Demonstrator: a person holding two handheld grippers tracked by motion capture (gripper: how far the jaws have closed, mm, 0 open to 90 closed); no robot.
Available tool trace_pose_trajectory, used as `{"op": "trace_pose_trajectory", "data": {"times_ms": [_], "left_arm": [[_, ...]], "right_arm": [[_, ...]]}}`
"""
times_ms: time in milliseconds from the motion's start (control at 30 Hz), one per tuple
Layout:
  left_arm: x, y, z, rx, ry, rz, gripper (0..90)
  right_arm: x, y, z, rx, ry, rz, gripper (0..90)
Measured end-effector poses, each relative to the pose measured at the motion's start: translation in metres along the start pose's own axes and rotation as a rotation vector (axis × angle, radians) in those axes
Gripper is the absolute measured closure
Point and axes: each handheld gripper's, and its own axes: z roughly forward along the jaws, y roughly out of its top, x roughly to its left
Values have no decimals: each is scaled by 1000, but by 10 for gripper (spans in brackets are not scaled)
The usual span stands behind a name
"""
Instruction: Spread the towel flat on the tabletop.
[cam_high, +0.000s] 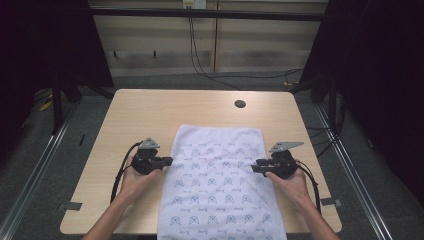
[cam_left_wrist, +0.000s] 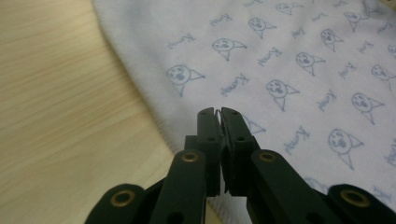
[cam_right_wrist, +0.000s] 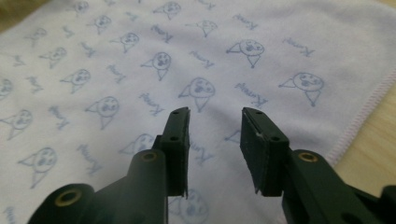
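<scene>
A white towel (cam_high: 220, 175) printed with small blue faces lies flat on the wooden table (cam_high: 145, 110), its near end hanging over the front edge. My left gripper (cam_high: 168, 161) sits at the towel's left edge. In the left gripper view its jaws (cam_left_wrist: 218, 112) are shut just over the towel (cam_left_wrist: 289, 56) beside the hem, and the cloth looks flat beneath them. My right gripper (cam_high: 254, 166) is at the towel's right edge. It (cam_right_wrist: 215, 114) stands open above the towel (cam_right_wrist: 116, 56), close to the stitched hem, with nothing between its fingers.
A round cable hole (cam_high: 240, 104) sits in the table near the far edge. Bare wood (cam_left_wrist: 56, 93) lies left of the towel, and a strip of it (cam_right_wrist: 373, 144) lies right of it. Cables (cam_high: 200, 65) hang on the wall behind. Dark curtains flank the table.
</scene>
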Motion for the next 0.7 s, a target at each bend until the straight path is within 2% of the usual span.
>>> {"op": "trace_pose_trajectory", "data": {"times_ms": [33,67,100,200,233,267,300,333,400,433,500,567,667,700], "left_arm": [[0,1,3,3,-6,-1,900],[-2,3,5,15,-13,14,900],[-2,4,8,21,-11,24,900],[3,5,19,29,21,11,815],[4,5,20,41,34,5,783],[4,4,21,44,44,1,748],[2,3,21,40,50,14,738],[1,3,20,54,58,39,741],[-1,0,19,50,58,61,775],[0,-1,18,53,57,72,794],[-2,-4,15,62,26,53,872],[-7,-8,10,75,16,83,885],[-14,-16,2,82,-3,80,893],[-17,-18,0,88,-3,94,893]], "right_arm": [[-1,3,4,10,0,-11,643],[-3,5,7,11,1,-12,631],[-4,8,10,13,2,-1,622],[-7,9,23,43,-1,-8,591],[-6,9,28,64,-16,-12,586],[-6,8,30,62,-22,-30,585],[-6,8,30,61,-21,-28,597],[-4,8,29,79,-33,-41,660],[-2,6,26,86,-48,-78,731],[-2,5,24,96,-46,-75,747],[-1,2,20,106,-40,-73,759],[2,-2,16,109,-29,-64,763],[9,-10,11,100,-7,-64,763],[12,-12,9,102,5,-52,762]]}}
